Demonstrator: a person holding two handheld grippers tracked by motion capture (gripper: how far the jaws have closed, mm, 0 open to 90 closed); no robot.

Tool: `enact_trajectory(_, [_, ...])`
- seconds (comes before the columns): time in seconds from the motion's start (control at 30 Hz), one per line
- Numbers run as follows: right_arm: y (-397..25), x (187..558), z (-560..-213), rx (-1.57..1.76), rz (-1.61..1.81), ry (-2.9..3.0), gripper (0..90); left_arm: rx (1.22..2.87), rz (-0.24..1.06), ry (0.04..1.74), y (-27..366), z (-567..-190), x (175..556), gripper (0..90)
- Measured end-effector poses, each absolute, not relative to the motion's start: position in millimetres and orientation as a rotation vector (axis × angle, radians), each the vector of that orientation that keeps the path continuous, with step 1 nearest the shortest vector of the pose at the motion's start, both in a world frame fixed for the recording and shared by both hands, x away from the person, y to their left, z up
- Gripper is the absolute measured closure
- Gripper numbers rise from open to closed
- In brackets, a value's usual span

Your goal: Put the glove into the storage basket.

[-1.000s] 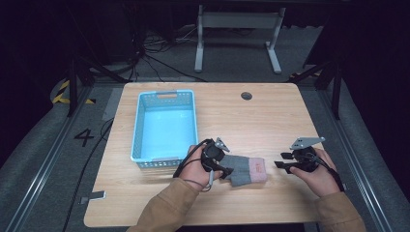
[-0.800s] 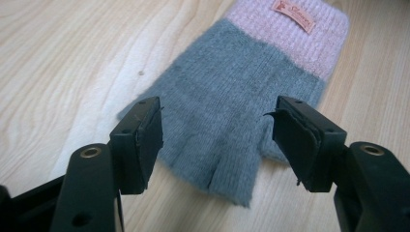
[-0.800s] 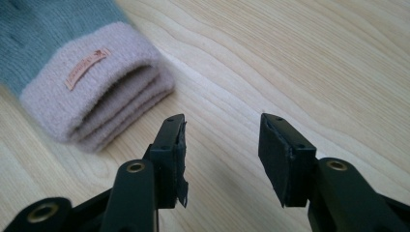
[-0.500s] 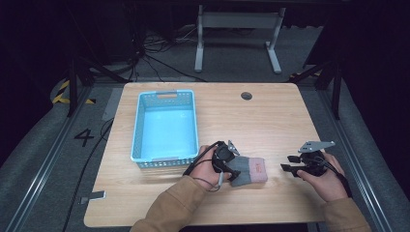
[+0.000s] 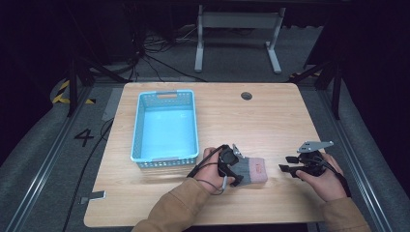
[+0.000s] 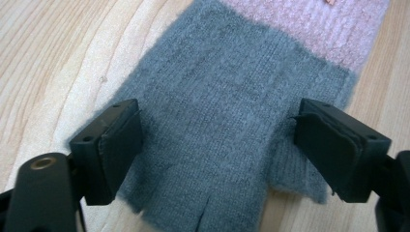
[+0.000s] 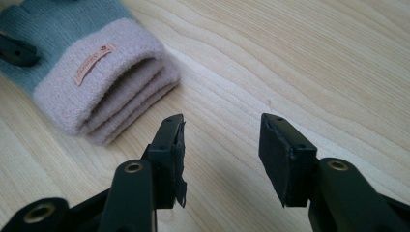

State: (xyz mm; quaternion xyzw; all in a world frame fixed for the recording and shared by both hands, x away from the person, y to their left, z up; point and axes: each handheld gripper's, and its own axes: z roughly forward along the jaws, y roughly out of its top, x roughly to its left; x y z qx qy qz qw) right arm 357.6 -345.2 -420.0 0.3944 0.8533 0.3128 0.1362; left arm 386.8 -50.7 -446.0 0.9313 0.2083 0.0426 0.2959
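Two spread jaws of left gripper [image 6: 217, 154] straddling grey glove [image 6: 232, 121]: closing squarely, pinching both knit layers, avoiding wood.

Premises: a recording lab or test bay, not a home. A plain wooden table [image 5: 270, 116] with a cable hole [image 5: 246, 95] stands on grey carpet [image 5: 43, 145] in a dark, unfurnished room. Metal rails [image 5: 38, 179] run along both sides of the table. The floor carries a painted number 4 [image 5: 84, 137] and yellow-black hazard tape [image 5: 60, 92], marking a numbered station. Loose cables [image 5: 154, 58] trail behind, beside the white frame [image 5: 237, 34] of another stand. Lighting falls on the table alone.
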Motion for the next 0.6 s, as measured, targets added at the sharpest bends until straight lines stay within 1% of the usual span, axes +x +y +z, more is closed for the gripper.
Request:
enact_trajectory(0.2, [-344.2,358.3,-423.3,1.147,0.931,2.485,52.4,2.488,0.128,0.556,-52.2,-448.0,383.0,17.4])
enact_trajectory(0.4, [-342.4,359.3,-425.2,1.147,0.93,2.495,52.4,2.504,0.137,0.559,-52.8,-447.1,380.8,21.0])
enact_trajectory(0.6, [-345.0,358.8,-423.3,1.16,0.948,2.478,52.3,2.536,0.145,0.6,-56.5,-444.1,377.9,25.5])
